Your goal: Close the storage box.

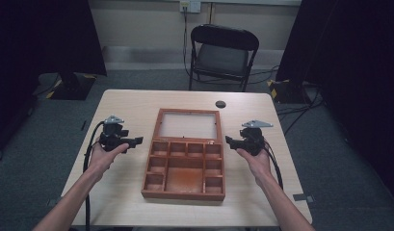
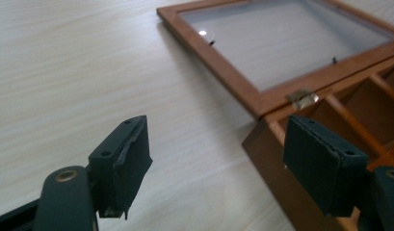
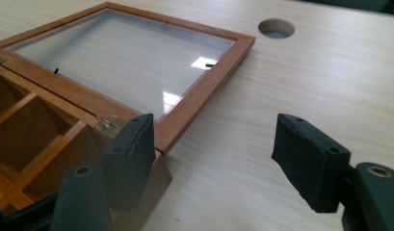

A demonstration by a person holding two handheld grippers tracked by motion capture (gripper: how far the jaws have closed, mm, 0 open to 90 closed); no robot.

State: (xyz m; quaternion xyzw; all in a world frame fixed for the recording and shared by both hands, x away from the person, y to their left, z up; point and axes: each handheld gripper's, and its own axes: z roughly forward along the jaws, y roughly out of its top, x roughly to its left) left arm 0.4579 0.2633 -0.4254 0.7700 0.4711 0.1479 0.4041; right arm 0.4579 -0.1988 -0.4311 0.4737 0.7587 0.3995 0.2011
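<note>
High view has the wooden box (image 1: 185, 166) lying open mid-table, lid flat toward the far edge, squarely between the left gripper (image 1: 136, 141) and right gripper (image 1: 229, 140). Both point inward at its sides, about equally near, jaws spread and empty.

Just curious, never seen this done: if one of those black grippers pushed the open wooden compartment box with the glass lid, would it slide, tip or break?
The open wooden compartment box would probably slide rather than tip, since it sits low and flat on the smooth pale wooden table. Its glass-paned lid lies flat behind on small metal hinges, so it looks rigid but likely fragile.
</note>
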